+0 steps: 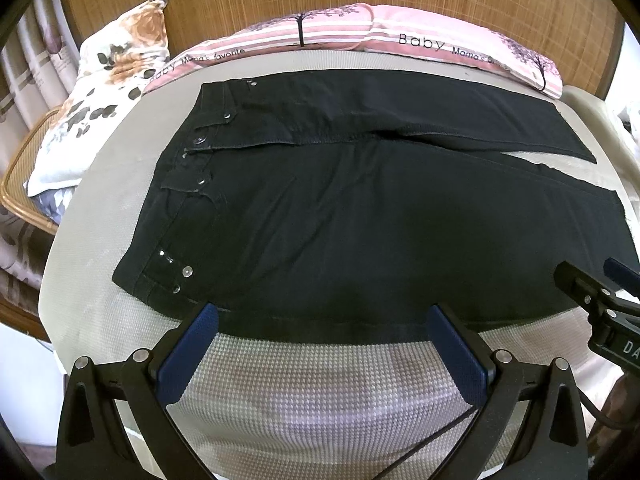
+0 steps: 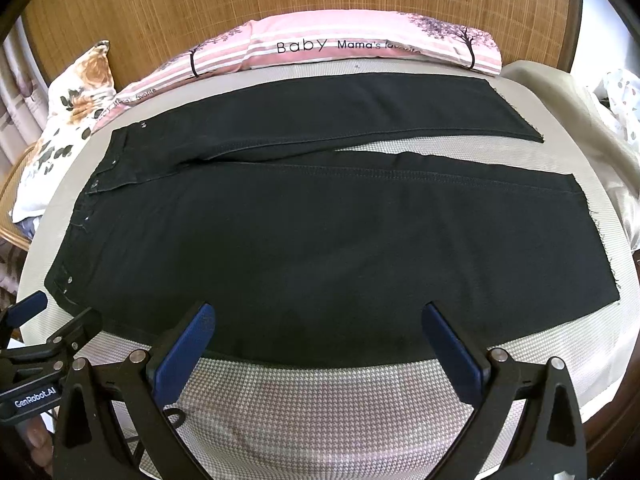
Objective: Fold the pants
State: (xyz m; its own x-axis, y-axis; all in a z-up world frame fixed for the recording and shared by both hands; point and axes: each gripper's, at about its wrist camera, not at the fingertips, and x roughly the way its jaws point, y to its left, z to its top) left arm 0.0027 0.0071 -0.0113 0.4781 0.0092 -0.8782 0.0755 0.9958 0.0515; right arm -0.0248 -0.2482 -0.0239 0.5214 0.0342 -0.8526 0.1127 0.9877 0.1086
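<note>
Now, in the left wrist view, the left tool (image 1: pixel 322 320) hangs with fingers apart at the near edge of black pants (image 1: pixel 360 220) spread flat on the bed (image 1: pixel 320 392), waistband left. In the right wrist view, the right tool (image 2: pixel 318 318) is likewise spread apart over the near leg's edge, pink pillows (image 2: pixel 360 46) beyond.

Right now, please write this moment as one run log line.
stage: before first fold | pants: flat, legs apart | left claw: open, near edge | right claw: open, near edge | contact: none
</note>
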